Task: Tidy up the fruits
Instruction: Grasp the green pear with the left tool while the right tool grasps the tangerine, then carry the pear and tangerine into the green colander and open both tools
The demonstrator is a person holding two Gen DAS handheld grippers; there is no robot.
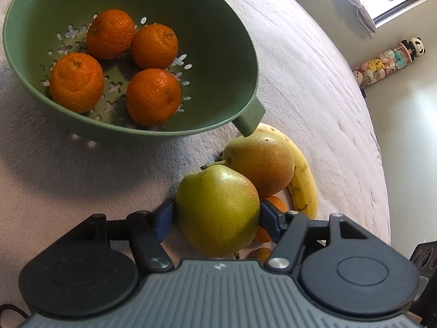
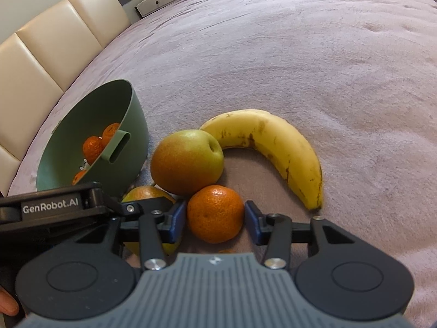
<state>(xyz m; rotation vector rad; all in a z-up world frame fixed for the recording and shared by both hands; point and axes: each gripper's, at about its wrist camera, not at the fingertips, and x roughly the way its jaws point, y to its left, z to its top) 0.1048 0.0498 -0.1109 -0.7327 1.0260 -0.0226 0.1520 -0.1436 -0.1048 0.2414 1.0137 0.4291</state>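
Left claw point(image 1: 217, 216) clamped on pear point(image 1: 217, 210); right claw point(image 2: 215, 217) — parted around mandarin point(image 2: 215, 214), wide blanket point(image 2: 300, 54) beyond.

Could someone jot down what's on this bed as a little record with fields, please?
Container: green colander, holding four mandarins
Loose fruit: two pears, one banana, one mandarin
Left hand-held gripper: pads around the nearer pear
Right hand-held gripper: pads either side of the loose mandarin
Surface: pinkish blanket
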